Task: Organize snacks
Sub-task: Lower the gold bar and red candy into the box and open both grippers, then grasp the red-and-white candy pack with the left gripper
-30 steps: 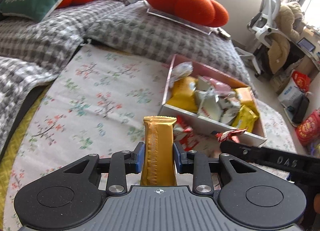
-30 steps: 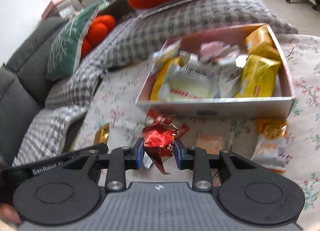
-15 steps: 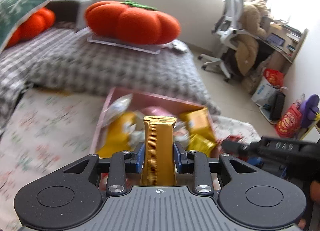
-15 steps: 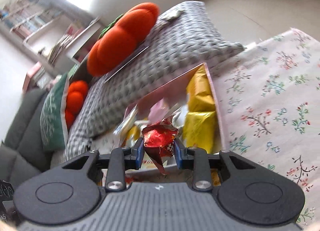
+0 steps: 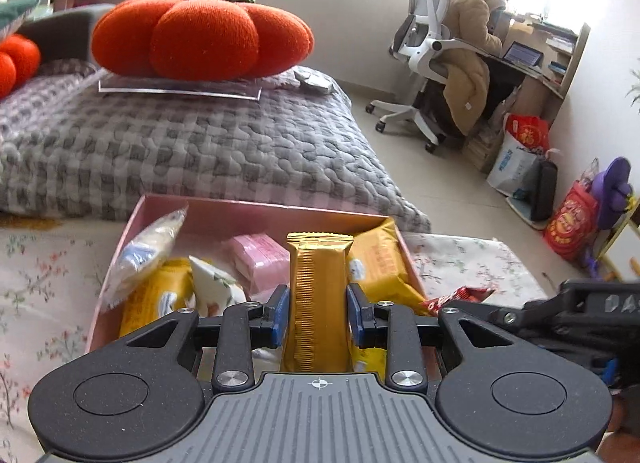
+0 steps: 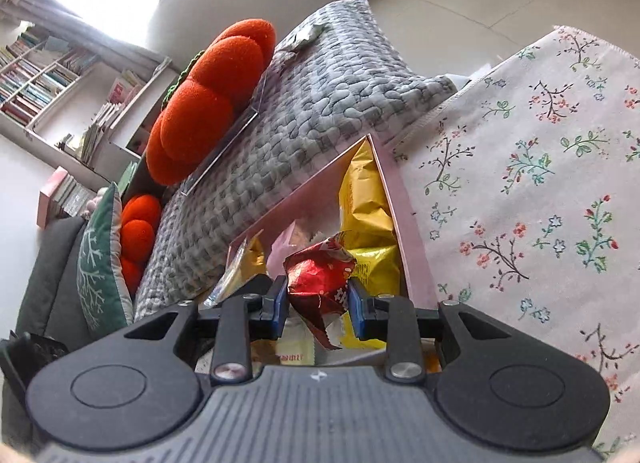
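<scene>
My left gripper (image 5: 319, 317) is shut on a gold snack bar (image 5: 319, 295), held upright above the pink box (image 5: 256, 207) of snacks. The box holds yellow packets (image 5: 380, 263), a pink pack (image 5: 260, 259) and a clear bag (image 5: 148, 253). My right gripper (image 6: 319, 305) is shut on a crumpled red wrapper (image 6: 320, 277), over the same pink box (image 6: 404, 223) near its right end, above yellow packets (image 6: 366, 199). The red wrapper (image 5: 456, 295) and right gripper body (image 5: 580, 315) show at the right in the left wrist view.
The box sits on a floral cloth (image 6: 540, 183) beside a grey checked quilt (image 5: 180, 151). An orange pumpkin cushion (image 5: 200, 39) lies on the quilt. An office chair (image 5: 424, 55), desk and bags (image 5: 572, 219) stand at the right.
Both grippers have lifted and moved forward from the cloth in front of the box to over the box, each keeping its snack. The right gripper has tilted.
</scene>
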A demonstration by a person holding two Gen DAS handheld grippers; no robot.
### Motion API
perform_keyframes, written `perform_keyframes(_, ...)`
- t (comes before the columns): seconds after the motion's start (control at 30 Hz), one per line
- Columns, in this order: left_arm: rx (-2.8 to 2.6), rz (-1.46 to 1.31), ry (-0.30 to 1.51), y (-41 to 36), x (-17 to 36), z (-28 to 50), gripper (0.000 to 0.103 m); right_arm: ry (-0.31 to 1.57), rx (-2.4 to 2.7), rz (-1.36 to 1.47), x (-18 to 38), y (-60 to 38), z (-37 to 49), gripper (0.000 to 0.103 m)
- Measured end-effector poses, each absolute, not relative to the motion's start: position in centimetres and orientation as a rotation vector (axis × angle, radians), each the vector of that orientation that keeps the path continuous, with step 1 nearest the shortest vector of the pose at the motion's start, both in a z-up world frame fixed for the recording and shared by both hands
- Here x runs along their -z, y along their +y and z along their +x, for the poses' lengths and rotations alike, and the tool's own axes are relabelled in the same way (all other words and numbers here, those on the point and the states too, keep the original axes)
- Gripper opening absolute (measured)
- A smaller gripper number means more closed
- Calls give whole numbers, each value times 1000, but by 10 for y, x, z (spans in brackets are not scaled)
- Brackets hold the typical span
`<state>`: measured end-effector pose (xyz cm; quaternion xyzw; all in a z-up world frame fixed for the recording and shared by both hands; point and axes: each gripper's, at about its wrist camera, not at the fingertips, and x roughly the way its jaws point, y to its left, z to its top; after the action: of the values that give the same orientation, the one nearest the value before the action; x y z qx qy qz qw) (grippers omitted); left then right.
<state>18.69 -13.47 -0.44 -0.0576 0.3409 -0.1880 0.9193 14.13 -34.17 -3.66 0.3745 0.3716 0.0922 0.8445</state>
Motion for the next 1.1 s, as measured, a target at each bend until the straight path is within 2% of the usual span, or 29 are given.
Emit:
perform_keyframes(0.13, 370, -63, 642, -135, 10, 183, 31, 761, -216, 803, 40, -336, 144, 29)
perform_keyframes(0.23, 383, -68, 608, -128, 4, 174, 43, 739, -241, 785, 41, -327, 144, 33)
perform_keyframes(0.27, 374, -79, 600, -124, 0, 172, 45, 738, -244, 775, 41, -325, 144, 35)
perform_keyframes(0.33, 367, -107, 600, -116, -7, 169, 45, 743, -241, 755, 41, -321, 144, 40)
perform_keyframes(0.47, 327, -107, 593, -103, -22, 160, 45, 746, -230, 750, 37, -322, 142, 40)
perform_keyframes(0.73, 192, -123, 679, -51, -27, 133, 48, 786, -203, 734, 27, -318, 133, 45)
perform_keyframes(0.83, 160, -118, 714, -33, -19, 122, 53, 800, -205, 706, 21, -310, 125, 49)
perform_keyframes(1.0, 175, -101, 820, -29, -4, 120, 55, 825, -190, 561, 12, -290, 108, 59)
perform_keyframes(1.1, 193, -134, 850, -28, 2, 122, 57, 847, -177, 459, 9, -278, 107, 60)
